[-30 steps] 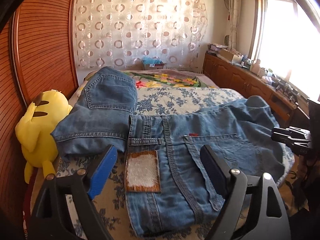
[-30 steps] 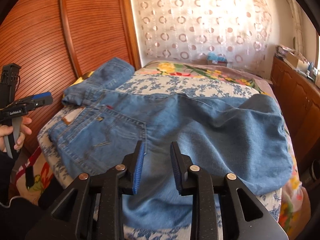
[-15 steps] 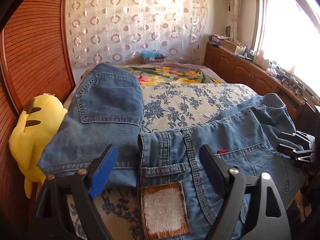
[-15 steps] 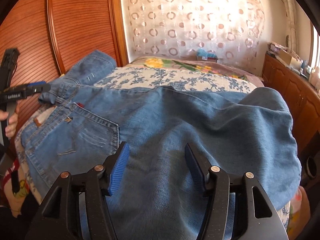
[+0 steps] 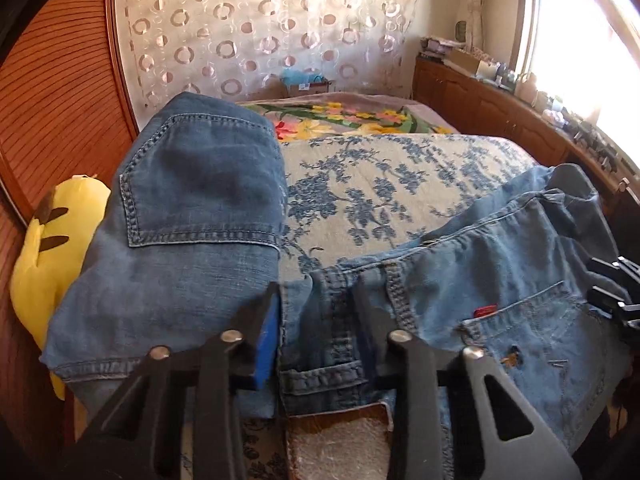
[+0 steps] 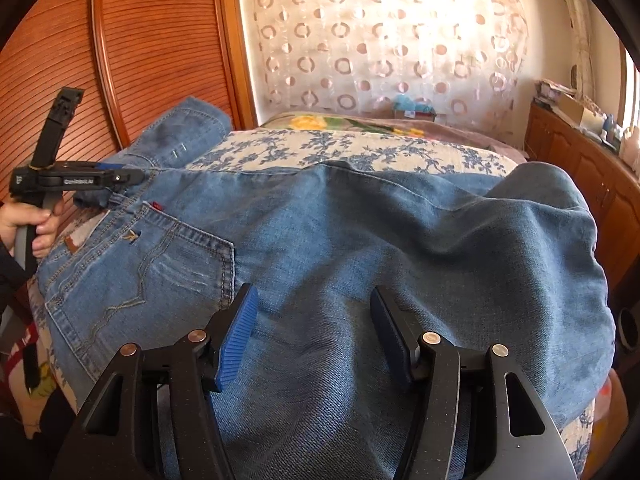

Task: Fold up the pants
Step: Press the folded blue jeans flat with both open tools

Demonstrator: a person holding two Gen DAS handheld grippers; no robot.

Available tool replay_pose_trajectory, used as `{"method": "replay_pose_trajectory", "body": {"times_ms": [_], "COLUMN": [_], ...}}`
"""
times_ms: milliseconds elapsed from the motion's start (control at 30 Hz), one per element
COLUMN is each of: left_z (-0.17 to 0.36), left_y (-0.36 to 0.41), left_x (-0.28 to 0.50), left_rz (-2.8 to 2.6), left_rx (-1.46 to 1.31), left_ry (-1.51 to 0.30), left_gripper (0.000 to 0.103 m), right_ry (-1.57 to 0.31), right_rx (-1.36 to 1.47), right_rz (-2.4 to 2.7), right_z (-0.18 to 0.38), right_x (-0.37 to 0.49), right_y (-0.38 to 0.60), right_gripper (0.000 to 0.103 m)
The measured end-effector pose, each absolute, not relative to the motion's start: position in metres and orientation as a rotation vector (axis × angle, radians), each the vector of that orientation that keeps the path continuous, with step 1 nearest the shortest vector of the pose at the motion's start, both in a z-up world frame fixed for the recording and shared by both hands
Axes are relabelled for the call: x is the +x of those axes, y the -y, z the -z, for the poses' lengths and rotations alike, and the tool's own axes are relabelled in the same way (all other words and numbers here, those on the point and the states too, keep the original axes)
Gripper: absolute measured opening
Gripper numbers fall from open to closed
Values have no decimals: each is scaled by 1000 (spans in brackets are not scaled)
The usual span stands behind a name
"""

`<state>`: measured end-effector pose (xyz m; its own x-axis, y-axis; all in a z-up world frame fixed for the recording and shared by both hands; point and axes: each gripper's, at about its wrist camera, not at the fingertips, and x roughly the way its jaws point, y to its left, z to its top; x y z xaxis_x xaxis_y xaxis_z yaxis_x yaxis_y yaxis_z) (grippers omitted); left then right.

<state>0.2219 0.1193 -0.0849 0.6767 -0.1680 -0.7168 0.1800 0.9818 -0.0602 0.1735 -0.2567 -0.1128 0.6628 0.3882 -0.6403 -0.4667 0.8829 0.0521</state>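
Note:
Blue jeans (image 6: 360,248) lie across the near side of the bed, waistband to the left. My left gripper (image 5: 318,320) straddles the waistband (image 5: 340,312) by a belt loop; its jaws are partly closed around the denim, and a firm grip is unclear. It also shows in the right wrist view (image 6: 132,178) at the waistband. My right gripper (image 6: 312,320) is open over the jeans' thigh area, empty. It appears at the right edge of the left wrist view (image 5: 616,292).
A second folded pair of jeans (image 5: 180,216) lies at the bed's left, beside a yellow plush toy (image 5: 52,248). The floral bedspread (image 5: 400,184) stretches behind. A wooden wardrobe (image 6: 132,48) stands left, a low cabinet (image 6: 592,176) right.
My left gripper moved forward onto the waistband and narrowed around it. My right gripper opened wide and moved in low over the thigh denim.

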Motion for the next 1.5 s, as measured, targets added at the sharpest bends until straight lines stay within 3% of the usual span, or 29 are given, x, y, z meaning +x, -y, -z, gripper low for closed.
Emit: {"method": "replay_pose_trajectory", "body": {"times_ms": [267,467,767,933,967,1000,1167,1500], "left_z": [49,52,41,23,21,21,26,47], "left_y": [-126,-136,-128,-103,-98,-94,-65,-23], "left_x": [189,194,178,165,164,163,165,178], "left_rz": [110,78,141,228,238,248,284,314], "left_rx": [26,19,-36,-12,-10,-9,24,63], "left_ry": [-675,-710,-663,-602,-596,-585,-573,-616], "left_gripper": [18,20,31,53,63,67,74,74], "right_ry": [-694,-693,-705,-708,-708,-709,-709,-707], "right_rx": [-94,-79,-77,-77,-77,-77,-78,-77], "right_rz": [-481,-471,-475,-472,-471,-471,-471,-469], "right_z": [112,112,113,112,112,113,113,113], "right_x": [176,177,177,178,179,179,179,179], "right_y": [262,266,268,266,265,264,264,264], "right_gripper": [60,60,60,60,60,60,60,60]}}
